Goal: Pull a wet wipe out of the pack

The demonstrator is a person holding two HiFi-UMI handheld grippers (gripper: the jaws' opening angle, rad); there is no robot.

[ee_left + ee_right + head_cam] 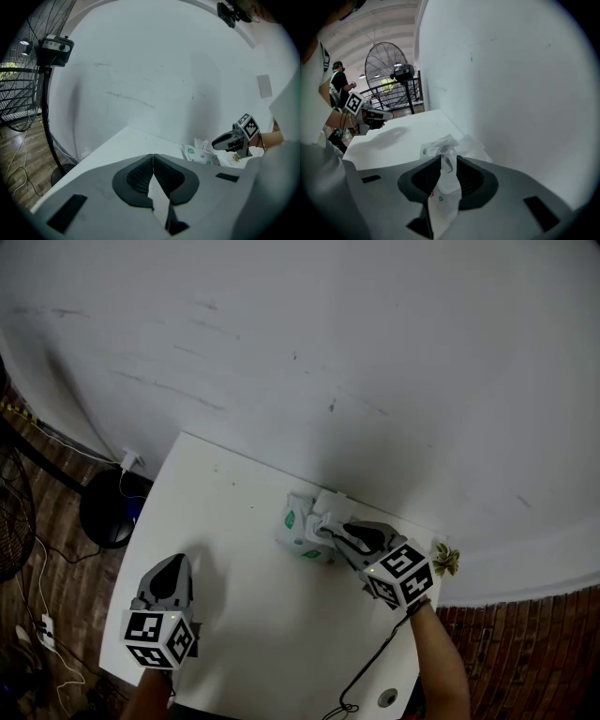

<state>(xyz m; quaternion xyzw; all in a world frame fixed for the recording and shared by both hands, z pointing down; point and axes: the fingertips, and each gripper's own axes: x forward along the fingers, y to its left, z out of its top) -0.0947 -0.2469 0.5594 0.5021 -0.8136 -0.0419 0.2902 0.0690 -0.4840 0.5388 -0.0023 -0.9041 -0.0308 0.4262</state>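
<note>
Pinching with the right gripper [328, 532] on a white strip [449, 178] standing up out of the top of the pack [300, 526], pads closed tight against both faces of the strip. Hard to say whether wipe or peel-back flap: small green and red print on the lower end, hinting at flap film, but not clear enough to settle. Pack lying flat on the white tabletop [234, 531], near the far edge by the wall, right of centre, directly under the right gripper's tips. Left gripper [172, 570] well apart over the near left of the tabletop, pressed together on nothing, touching neither pack nor strip.

Judged as the pulling step, early on: grip taken, strip bunched and short, most of the material apparently inside. Next, probably: draw up and away along the strip's length, steady rather than jerky, to avoid tearing. Worth bringing the left gripper across first to press down on the pack body, with nothing pinning so light a pack and every chance of lifting along with the pull. If flap rather than wipe, peel back fully, let go, then re-grip on the wipe beneath.
</note>
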